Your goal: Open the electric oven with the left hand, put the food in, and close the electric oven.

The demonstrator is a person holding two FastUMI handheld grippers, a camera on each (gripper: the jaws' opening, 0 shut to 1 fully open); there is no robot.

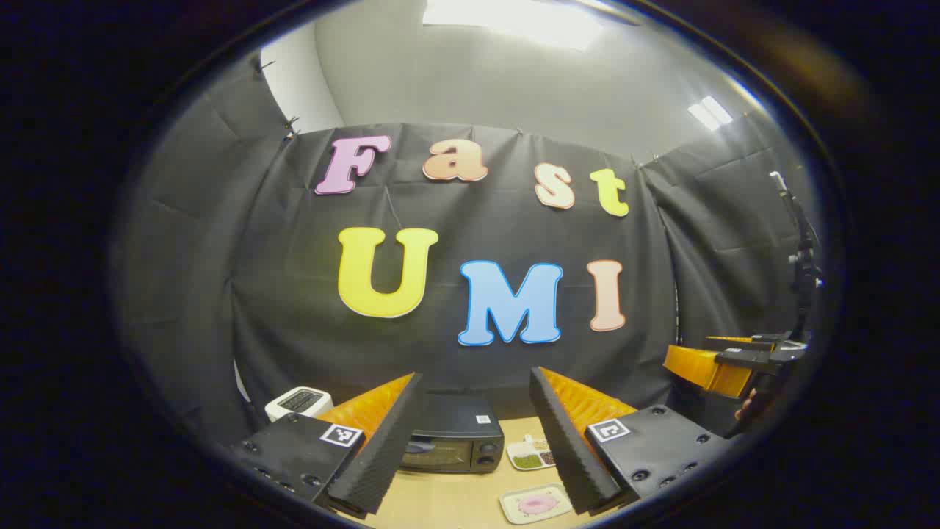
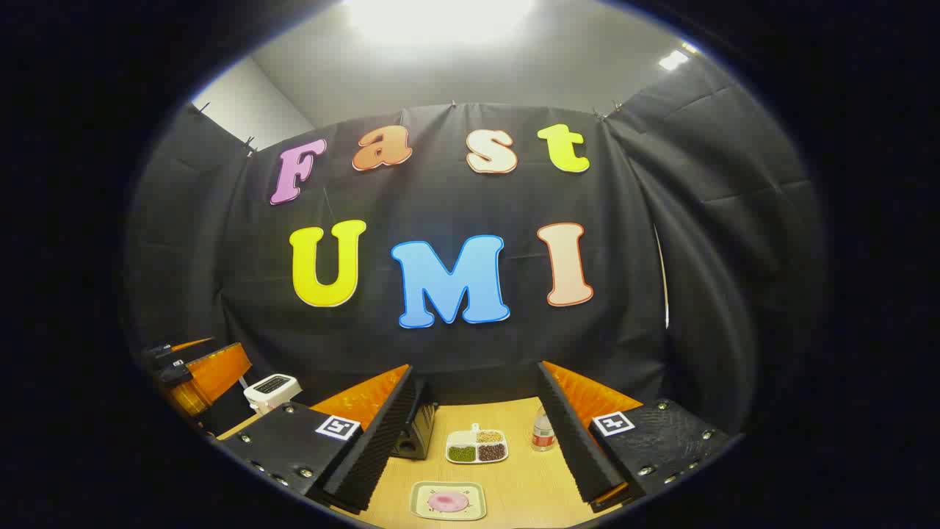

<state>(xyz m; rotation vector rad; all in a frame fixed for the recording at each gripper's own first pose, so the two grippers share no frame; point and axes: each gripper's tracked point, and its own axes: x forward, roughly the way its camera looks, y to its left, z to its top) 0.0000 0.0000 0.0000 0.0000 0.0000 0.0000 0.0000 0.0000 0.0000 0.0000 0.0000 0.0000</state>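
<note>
Both grippers are held high, fingers spread, nothing gripped. In the left gripper view, the left gripper (image 1: 474,441) frames the closed electric oven (image 1: 455,437) at bottom centre. In the right gripper view, the right gripper (image 2: 474,441) frames the pink food (image 2: 448,501) on its tray; a bottle (image 2: 542,433) is seen right of centre.

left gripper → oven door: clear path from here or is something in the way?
Probably yes. In the left gripper view the left gripper is open, and the oven sits straight ahead between its fingers, door shut. Only bare table lies between them; the divided dish and pink food tray sit off to the side.
</note>
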